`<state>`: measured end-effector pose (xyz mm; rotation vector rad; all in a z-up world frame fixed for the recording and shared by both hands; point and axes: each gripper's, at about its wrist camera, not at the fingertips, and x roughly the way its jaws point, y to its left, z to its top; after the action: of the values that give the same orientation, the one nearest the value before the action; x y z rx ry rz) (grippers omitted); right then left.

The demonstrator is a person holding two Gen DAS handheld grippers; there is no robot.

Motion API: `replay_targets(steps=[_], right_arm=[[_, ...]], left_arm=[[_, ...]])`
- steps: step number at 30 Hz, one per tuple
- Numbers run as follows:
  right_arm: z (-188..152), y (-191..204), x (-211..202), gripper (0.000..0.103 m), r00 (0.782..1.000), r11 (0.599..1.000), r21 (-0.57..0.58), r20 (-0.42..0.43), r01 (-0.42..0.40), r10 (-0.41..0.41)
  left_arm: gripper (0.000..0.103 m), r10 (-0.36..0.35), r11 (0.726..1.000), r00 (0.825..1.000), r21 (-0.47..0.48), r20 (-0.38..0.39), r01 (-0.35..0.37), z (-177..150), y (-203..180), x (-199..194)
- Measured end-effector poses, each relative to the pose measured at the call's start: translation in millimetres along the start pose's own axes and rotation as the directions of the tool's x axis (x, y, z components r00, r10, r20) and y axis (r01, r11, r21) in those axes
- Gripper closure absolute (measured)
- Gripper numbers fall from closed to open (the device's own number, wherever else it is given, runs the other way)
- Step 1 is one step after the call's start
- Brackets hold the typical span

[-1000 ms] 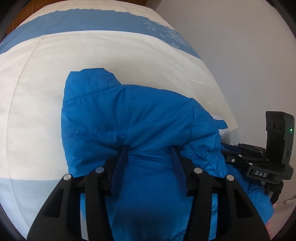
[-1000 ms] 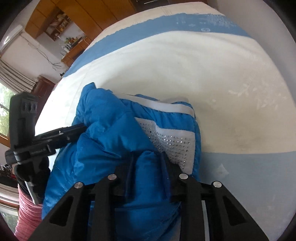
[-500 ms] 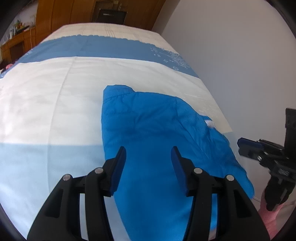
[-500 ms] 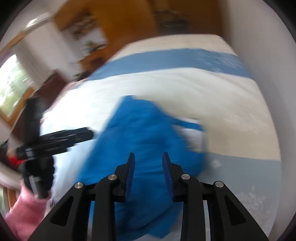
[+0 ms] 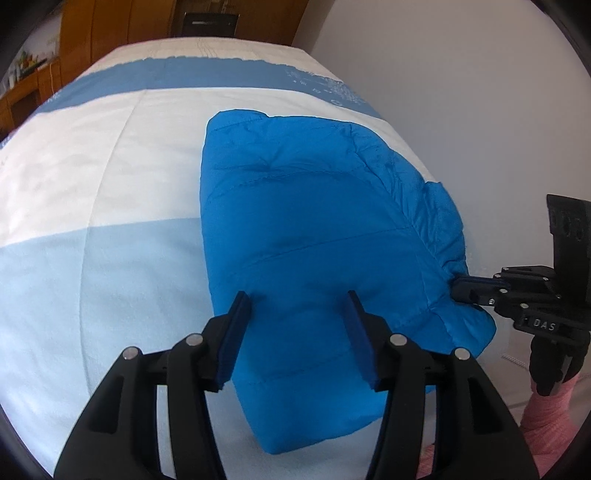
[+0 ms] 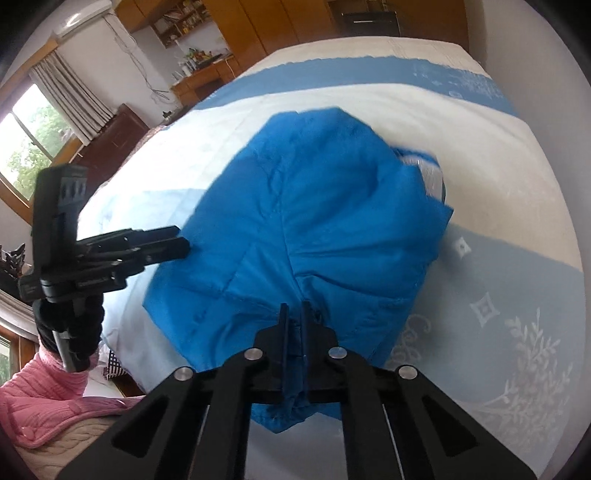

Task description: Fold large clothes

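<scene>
A bright blue padded jacket (image 5: 314, 229) lies folded into a thick bundle on the bed, near its right side. My left gripper (image 5: 298, 299) is open and hovers just over the jacket's near edge, holding nothing. My right gripper (image 6: 294, 308) is shut on a fold of the jacket's (image 6: 317, 221) near edge. In the left wrist view the right gripper (image 5: 461, 286) pinches the bundle's right edge. In the right wrist view the left gripper (image 6: 181, 242) sits at the jacket's left side. A white and grey trim (image 6: 430, 173) peeks out at the far right.
The bed cover (image 5: 92, 192) has white, dark blue and pale blue bands. A white wall (image 5: 461, 92) runs along the bed's right side. Wooden cabinets (image 6: 280, 22), a dark dresser (image 6: 110, 136) and a window (image 6: 26, 147) stand beyond. My pink sleeve (image 6: 44, 402) is low left.
My left gripper let go of the jacket and drew back over it. The jacket settled into a flatter bundle. My right gripper closed on its near edge.
</scene>
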<state>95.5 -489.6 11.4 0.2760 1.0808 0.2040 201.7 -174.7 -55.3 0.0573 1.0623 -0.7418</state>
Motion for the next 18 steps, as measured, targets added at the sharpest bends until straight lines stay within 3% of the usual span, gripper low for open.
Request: replay_targets(steps=[18], right_arm=[[-5,-13,24,0.102,1.0,0.999,0.039,0.009,-0.024,0.024]], left_arm=[[0.049,0.046,0.999,0.999,0.021,0.012,-0.046,-21,1,15]])
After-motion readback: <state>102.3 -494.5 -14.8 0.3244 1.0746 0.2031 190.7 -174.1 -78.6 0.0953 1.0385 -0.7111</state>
